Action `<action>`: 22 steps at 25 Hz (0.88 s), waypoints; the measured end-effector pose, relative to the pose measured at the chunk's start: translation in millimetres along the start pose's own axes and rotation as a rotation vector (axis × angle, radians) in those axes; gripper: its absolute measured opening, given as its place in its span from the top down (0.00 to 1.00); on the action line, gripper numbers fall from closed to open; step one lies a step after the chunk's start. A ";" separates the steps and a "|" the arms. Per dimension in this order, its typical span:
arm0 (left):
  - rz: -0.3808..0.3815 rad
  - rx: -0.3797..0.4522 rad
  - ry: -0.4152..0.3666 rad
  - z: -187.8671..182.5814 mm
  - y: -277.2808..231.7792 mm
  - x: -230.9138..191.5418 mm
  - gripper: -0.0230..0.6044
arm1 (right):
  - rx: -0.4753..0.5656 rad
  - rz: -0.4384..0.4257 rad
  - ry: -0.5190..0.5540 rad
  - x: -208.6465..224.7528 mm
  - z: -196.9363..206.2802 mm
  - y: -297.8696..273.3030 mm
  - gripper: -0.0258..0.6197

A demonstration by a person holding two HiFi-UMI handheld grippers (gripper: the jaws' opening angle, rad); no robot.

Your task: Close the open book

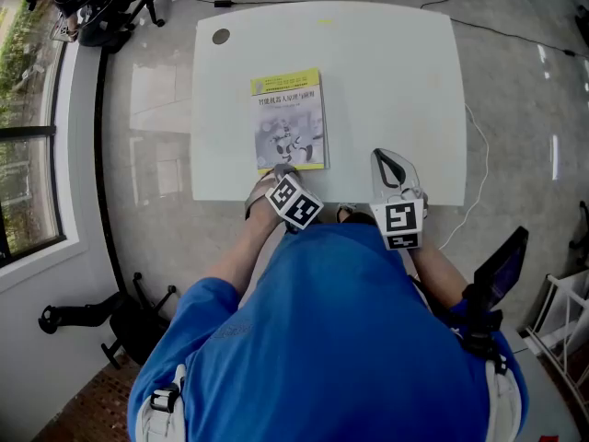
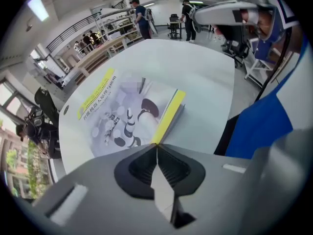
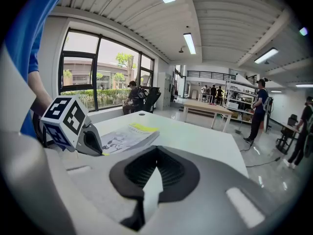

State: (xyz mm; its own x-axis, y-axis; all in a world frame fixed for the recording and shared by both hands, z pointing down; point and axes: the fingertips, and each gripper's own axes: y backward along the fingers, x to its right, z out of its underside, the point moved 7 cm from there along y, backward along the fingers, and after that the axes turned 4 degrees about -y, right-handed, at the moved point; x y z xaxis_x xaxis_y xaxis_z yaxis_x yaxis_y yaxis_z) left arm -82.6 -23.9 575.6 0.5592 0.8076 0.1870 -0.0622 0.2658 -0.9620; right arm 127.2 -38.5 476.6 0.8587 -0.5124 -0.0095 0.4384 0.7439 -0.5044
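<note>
A book (image 1: 290, 118) with a grey and yellow cover lies closed and flat on the white table (image 1: 396, 72), left of centre. My left gripper (image 1: 279, 170) points steeply down at the book's near edge, its jaws shut. In the left gripper view the tips (image 2: 156, 146) meet right at the near corner of the book (image 2: 127, 111), by its yellow spine. My right gripper (image 1: 379, 155) hovers over the table's near edge to the right of the book, shut and empty. Its view shows the book (image 3: 129, 137) and the left gripper's marker cube (image 3: 63, 121).
A round cable hole (image 1: 221, 36) sits in the table's far left corner. A black chair (image 1: 101, 12) stands beyond it by the windows. A cable (image 1: 479, 155) runs down the floor at the right. People (image 3: 257, 111) stand by workbenches far off.
</note>
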 end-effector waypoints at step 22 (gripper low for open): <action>-0.074 -0.056 -0.031 -6.6 12.5 16.1 0.87 | 0.006 -0.075 -0.011 13.6 9.7 1.5 0.96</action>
State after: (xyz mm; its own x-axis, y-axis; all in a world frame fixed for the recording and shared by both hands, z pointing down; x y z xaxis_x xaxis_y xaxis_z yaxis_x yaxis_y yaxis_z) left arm -68.8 -11.1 565.3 0.5344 0.8033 0.2630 0.0248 0.2961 -0.9548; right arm 142.2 -40.1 484.1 0.8260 -0.5624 0.0378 0.5036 0.7062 -0.4977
